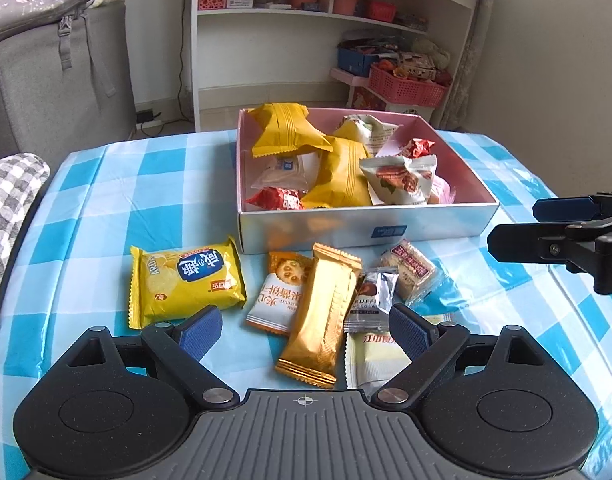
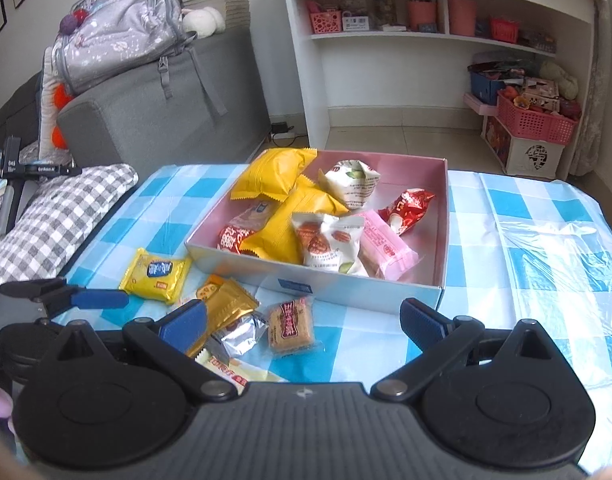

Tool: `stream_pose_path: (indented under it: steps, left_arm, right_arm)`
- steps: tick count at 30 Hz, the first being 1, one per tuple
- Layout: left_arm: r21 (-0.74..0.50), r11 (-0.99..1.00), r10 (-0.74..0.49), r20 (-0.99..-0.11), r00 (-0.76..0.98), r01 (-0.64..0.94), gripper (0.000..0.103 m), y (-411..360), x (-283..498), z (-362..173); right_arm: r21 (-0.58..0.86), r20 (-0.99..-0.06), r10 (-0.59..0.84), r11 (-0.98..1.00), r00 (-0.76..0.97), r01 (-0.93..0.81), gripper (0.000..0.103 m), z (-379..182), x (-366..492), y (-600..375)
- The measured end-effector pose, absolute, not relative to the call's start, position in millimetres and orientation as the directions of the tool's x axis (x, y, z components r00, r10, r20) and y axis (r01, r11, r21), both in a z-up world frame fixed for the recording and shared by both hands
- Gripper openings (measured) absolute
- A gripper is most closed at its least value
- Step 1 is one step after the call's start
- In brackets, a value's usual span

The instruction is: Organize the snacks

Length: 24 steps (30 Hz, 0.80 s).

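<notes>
A pink-lined box [image 1: 366, 229] [image 2: 442, 216] on the checked table holds several snack packets. In front of it lie loose snacks: a yellow chip packet [image 1: 187, 284] [image 2: 155, 274], a gold bar [image 1: 324, 316] [image 2: 229, 306], a white-orange biscuit packet [image 1: 275, 296], a silver truffle packet [image 1: 372, 296] [image 2: 239, 334], a brown biscuit packet [image 1: 410, 272] [image 2: 291, 326] and a cream packet [image 1: 376, 360] [image 2: 233, 372]. My left gripper [image 1: 303, 330] is open, hovering over the loose pile. My right gripper [image 2: 303, 324] is open, over the brown biscuit; it shows in the left wrist view [image 1: 518, 224].
A blue-and-white checked cloth [image 1: 105, 208] [image 2: 526, 240] covers the table. A grey checked cushion [image 2: 49, 216] and grey sofa [image 2: 145, 112] stand to the left. White shelves [image 2: 426, 60] and a pink basket [image 2: 534, 120] stand behind the table.
</notes>
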State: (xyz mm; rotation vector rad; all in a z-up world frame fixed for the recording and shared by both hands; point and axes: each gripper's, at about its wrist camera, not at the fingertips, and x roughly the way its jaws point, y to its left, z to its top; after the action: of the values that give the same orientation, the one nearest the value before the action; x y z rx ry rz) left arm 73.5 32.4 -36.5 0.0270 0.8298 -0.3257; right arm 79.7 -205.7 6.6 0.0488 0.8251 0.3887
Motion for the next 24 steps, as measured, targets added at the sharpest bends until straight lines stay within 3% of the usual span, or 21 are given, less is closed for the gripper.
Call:
stream_pose_path:
  steps: [5,8,10,19,21,24]
  left_arm:
    - [-0.112,0.936,-0.304,-0.738,0.602,0.335,0.086,33.3,81.0,-49.3]
    - [-0.134,0.926,-0.328,-0.751,0.574,0.353,0.071,32.7,86.9,-54.2]
    - [-0.148,0.922,-0.336,-0.767,0.547,0.359,0.052,31.3,91.3,-58.6]
    - [-0.157,0.911,-0.351,-0.778,0.52,0.381,0.021,28.6,95.1,-61.8]
    - [-0.158,0.911,-0.353,-0.779,0.519,0.381,0.019,28.8,93.4,-61.9]
    - [-0.166,0.914,-0.351,-0.783,0.513,0.371,0.011,30.8,93.5,-61.3]
  right_arm:
    - [0.095,-0.745,0.363,0.889,0.56,-0.449,0.103,-16.4,69.1,-194.0]
    - [0.073,-0.751,0.398,0.843,0.527,-0.533,0.103,-24.0,63.7,-186.5]
    - [0.083,-0.756,0.425,0.816,0.498,-0.572,0.103,-28.1,62.4,-181.2]
    - [0.037,-0.776,0.446,0.738,0.446,-0.673,0.102,-45.9,60.4,-150.0]
    - [0.04,-0.775,0.449,0.736,0.444,-0.675,0.101,-47.9,62.8,-146.8]
    - [0.045,-0.779,0.449,0.736,0.438,-0.675,0.095,-51.1,67.6,-142.6]
